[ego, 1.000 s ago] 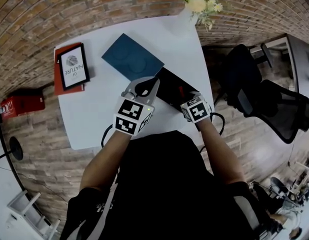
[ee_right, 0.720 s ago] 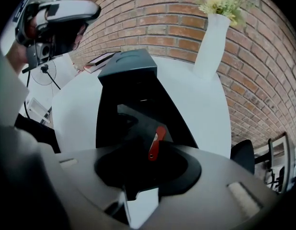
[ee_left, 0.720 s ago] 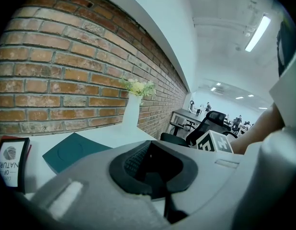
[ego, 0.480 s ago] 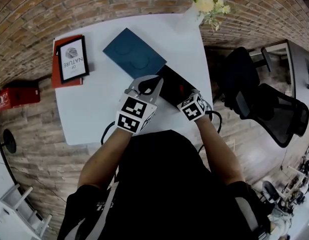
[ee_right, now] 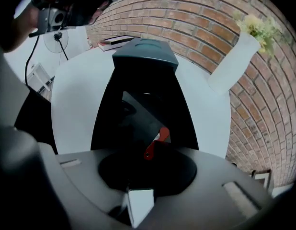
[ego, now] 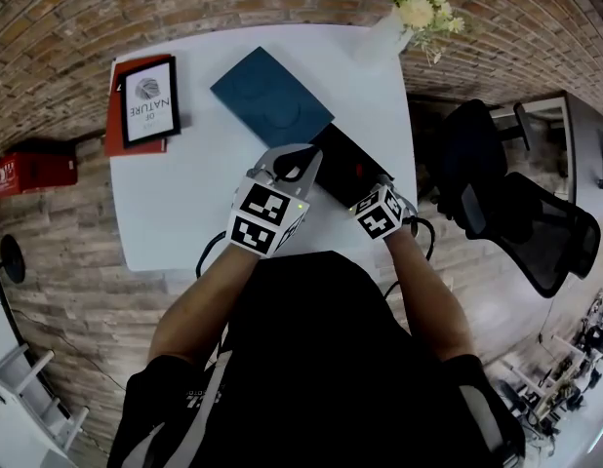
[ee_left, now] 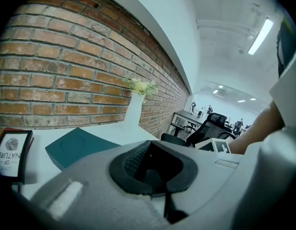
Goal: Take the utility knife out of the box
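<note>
The black box (ego: 342, 156) lies open on the white table (ego: 184, 213), near its right front corner. My right gripper (ego: 372, 201) points steeply down into the box. In the right gripper view the utility knife (ee_right: 156, 141), red and black, rises tilted from the box floor (ee_right: 138, 95) into the mouth of my right gripper (ee_right: 148, 163). Those jaws have just been closing, with the knife between them and the pads on it. My left gripper (ego: 300, 164) hovers at the box's left edge, shut (ee_left: 153, 169) with nothing in it.
The teal box lid (ego: 270, 97) lies behind the box, touching its far end. A framed card on a red book (ego: 150, 100) sits at the table's back left. A white vase of flowers (ego: 394, 27) stands at the back right. Black office chairs (ego: 516, 217) stand to the right.
The right gripper has rolled a little over the box while staying in place. The left gripper has kept still at the box's left edge.
</note>
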A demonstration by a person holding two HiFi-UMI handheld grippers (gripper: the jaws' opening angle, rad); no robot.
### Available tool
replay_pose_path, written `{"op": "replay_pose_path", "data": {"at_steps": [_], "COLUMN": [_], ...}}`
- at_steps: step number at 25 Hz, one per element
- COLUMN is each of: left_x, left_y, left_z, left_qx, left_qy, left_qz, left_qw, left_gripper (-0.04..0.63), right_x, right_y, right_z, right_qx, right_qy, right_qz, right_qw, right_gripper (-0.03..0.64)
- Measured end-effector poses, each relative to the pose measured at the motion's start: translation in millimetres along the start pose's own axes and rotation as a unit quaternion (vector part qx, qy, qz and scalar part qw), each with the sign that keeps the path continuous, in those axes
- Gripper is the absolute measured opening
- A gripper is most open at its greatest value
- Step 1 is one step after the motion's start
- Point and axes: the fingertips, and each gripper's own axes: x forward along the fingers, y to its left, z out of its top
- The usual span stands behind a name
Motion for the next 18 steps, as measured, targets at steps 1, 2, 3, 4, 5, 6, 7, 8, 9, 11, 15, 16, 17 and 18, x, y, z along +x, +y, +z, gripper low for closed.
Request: {"op": "replay_pose_path", "data": {"at_steps": [1, 2, 3, 4, 5, 6, 7, 8, 9, 11, 15, 16, 17, 18], "left_x": [-0.6, -1.2, -1.7, -2.1, -2.4, -2.5, -2.4, -2.2, -2.2, -2.7, -4.8, -5.6, -6.5, -7.4], "left_y": [0.8, 1.5, 2.1, 2.5, 2.5, 2.3, 1.9, 1.6, 1.4, 1.5, 3.9, 4.3, 4.5, 4.8], "left_z": [-0.4, -0.9, -1.3, -1.2, -1.0, -0.4, 0.4, 1.2, 2.0, 3.2, 3.5, 3.7, 4.0, 4.7], "left_qx": [-0.001, -0.001, -0.002, -0.002, -0.003, -0.003, -0.002, -0.002, -0.002, -0.001, -0.003, -0.004, -0.005, -0.006], "left_qy": [0.0, 0.001, 0.002, 0.002, 0.002, 0.001, 0.0, -0.001, -0.001, -0.003, -0.003, -0.003, -0.004, -0.005], "left_qz": [0.001, 0.002, 0.002, 0.003, 0.003, 0.003, 0.003, 0.003, 0.002, 0.002, 0.002, 0.003, 0.003, 0.003], "left_qw": [1.0, 1.0, 1.0, 1.0, 1.0, 1.0, 1.0, 1.0, 1.0, 1.0, 1.0, 1.0, 1.0, 1.0], "left_gripper": [0.008, 0.008, 0.008, 0.008, 0.008, 0.008, 0.008, 0.008, 0.008, 0.008, 0.008, 0.008, 0.008, 0.008], "right_x": [0.8, 1.3, 1.6, 1.8, 1.8, 1.8, 1.7, 1.5, 1.2, 0.0, 0.3, 0.1, -0.7, -2.0], "right_y": [1.2, 2.0, 2.5, 2.6, 2.6, 2.4, 1.9, 0.9, -0.2, -2.6, -4.4, -4.2, -4.1, -4.2], "right_z": [-0.1, -0.2, -0.2, -0.2, -0.3, -0.5, -0.7, -0.9, -0.9, -0.6, 0.1, 0.3, 0.7, 1.1], "right_qx": [-0.009, -0.014, -0.014, -0.012, -0.008, -0.004, 0.0, 0.005, 0.011, 0.024, 0.033, 0.035, 0.036, 0.039], "right_qy": [-0.002, -0.003, -0.004, -0.003, -0.001, 0.002, 0.005, 0.006, 0.007, 0.003, 0.003, 0.005, 0.005, 0.005], "right_qz": [-0.003, -0.006, -0.006, -0.005, -0.003, -0.001, 0.001, 0.002, 0.002, 0.0, -0.002, -0.001, -0.001, -0.001], "right_qw": [1.0, 1.0, 1.0, 1.0, 1.0, 1.0, 1.0, 1.0, 1.0, 1.0, 0.999, 0.999, 0.999, 0.999], "right_gripper": [0.067, 0.064, 0.061, 0.061, 0.061, 0.061, 0.063, 0.066, 0.072, 0.086, 0.095, 0.095, 0.094, 0.096]}}
